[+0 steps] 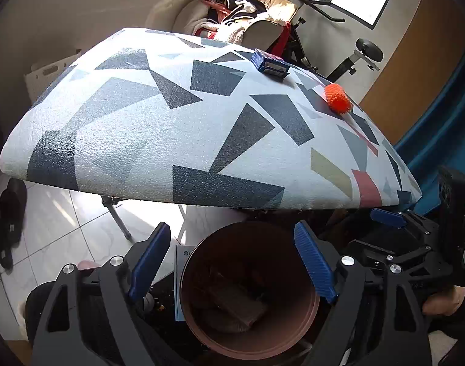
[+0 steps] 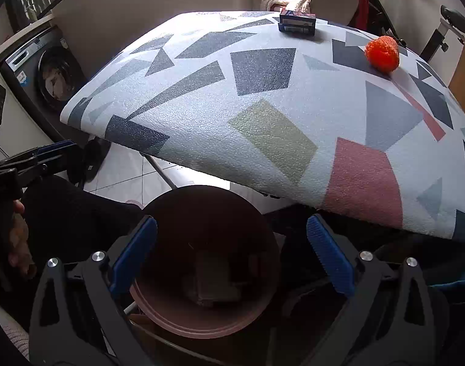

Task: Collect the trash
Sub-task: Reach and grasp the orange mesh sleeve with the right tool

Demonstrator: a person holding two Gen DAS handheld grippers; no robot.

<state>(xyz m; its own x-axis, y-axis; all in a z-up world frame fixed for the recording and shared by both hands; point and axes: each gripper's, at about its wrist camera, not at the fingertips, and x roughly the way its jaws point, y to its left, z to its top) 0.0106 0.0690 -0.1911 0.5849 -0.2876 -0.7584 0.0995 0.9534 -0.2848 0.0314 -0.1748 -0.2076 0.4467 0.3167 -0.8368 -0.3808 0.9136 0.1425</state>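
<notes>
Both my grippers hang jaws apart and empty over the bin [image 2: 202,262], which seems to hold dropped scraps. Beyond it on the table [image 2: 202,122], the blue box [image 2: 297,22] lies crosswise, nearer my right gripper [image 2: 232,259] than my left gripper [image 1: 232,262].

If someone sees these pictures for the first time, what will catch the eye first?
Probably the patterned table, filling the middle of both views. Next, the bright orange spiky ball near its far right edge, with a dark blue box at the far edge. Below the near edge stands a brown bin, both open claws above it.
</notes>
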